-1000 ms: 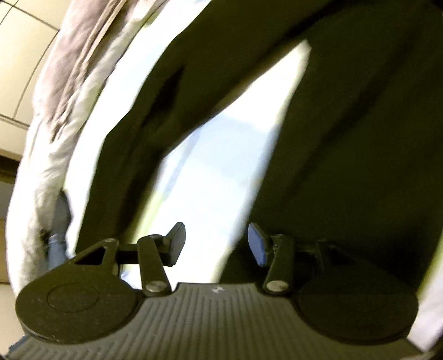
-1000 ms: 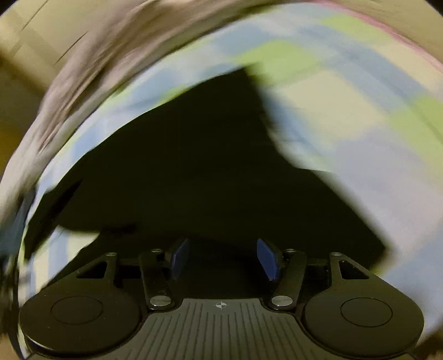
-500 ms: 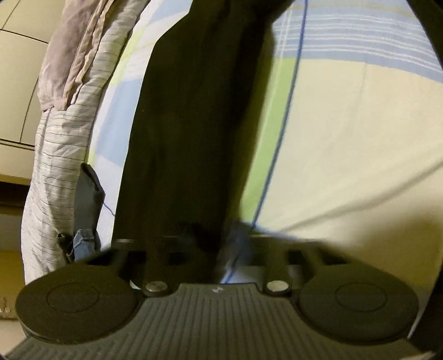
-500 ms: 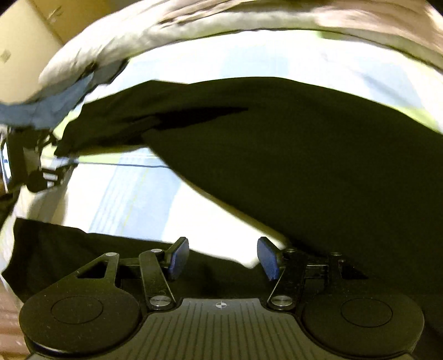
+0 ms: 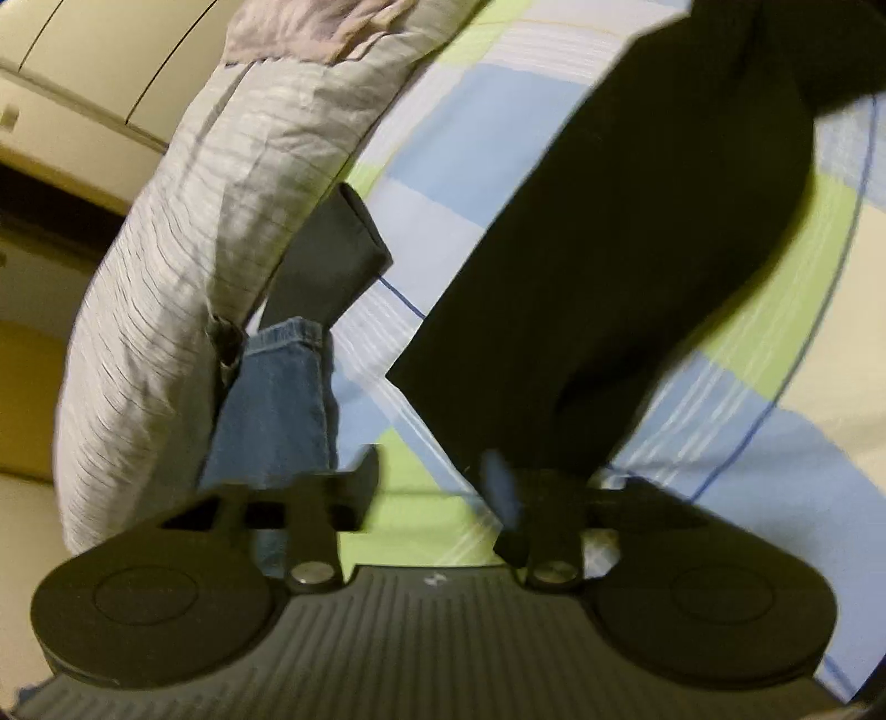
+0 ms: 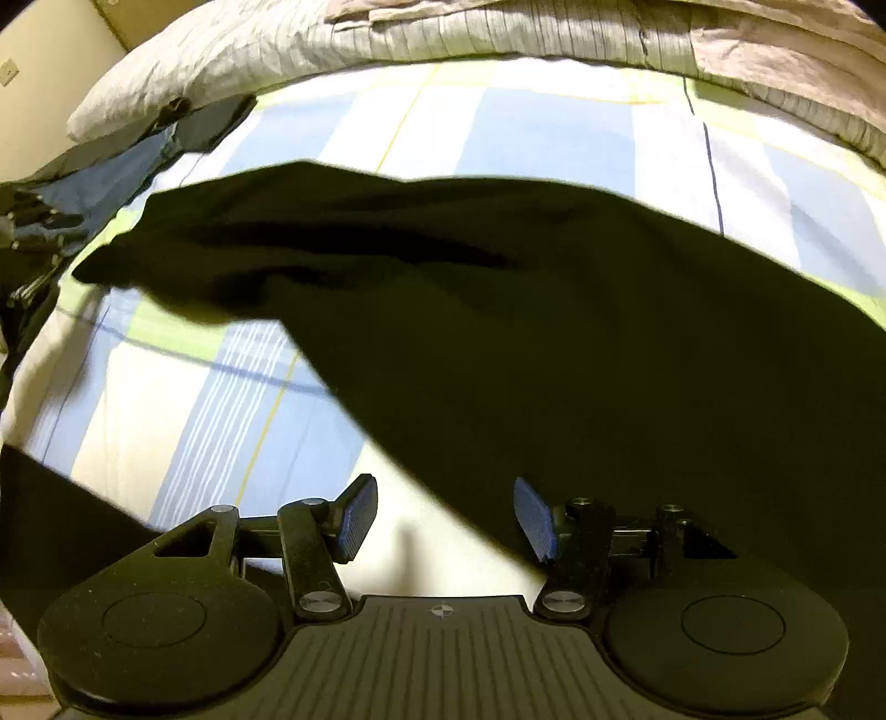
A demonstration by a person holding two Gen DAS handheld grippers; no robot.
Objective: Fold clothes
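A black garment (image 5: 620, 266) lies spread across a bed with a blue, green and cream checked sheet (image 5: 443, 122). In the left wrist view one long strip of it runs from the top right down to my left gripper (image 5: 432, 487), which is open, its right finger at the garment's lower corner. In the right wrist view the black garment (image 6: 554, 332) covers the right half of the bed. My right gripper (image 6: 446, 515) is open and empty, its right finger over the garment's edge.
A striped grey quilt (image 5: 183, 266) is bunched along the bed's edge, also in the right wrist view (image 6: 443, 33). Blue jeans (image 5: 277, 399) and a dark grey folded piece (image 5: 332, 260) lie beside it. The other gripper's hardware (image 6: 33, 232) shows at far left.
My left gripper was shut or blurred on the black cloth half a second ago and is now open. The black strip has settled on the sheet. The right view has shifted slightly.
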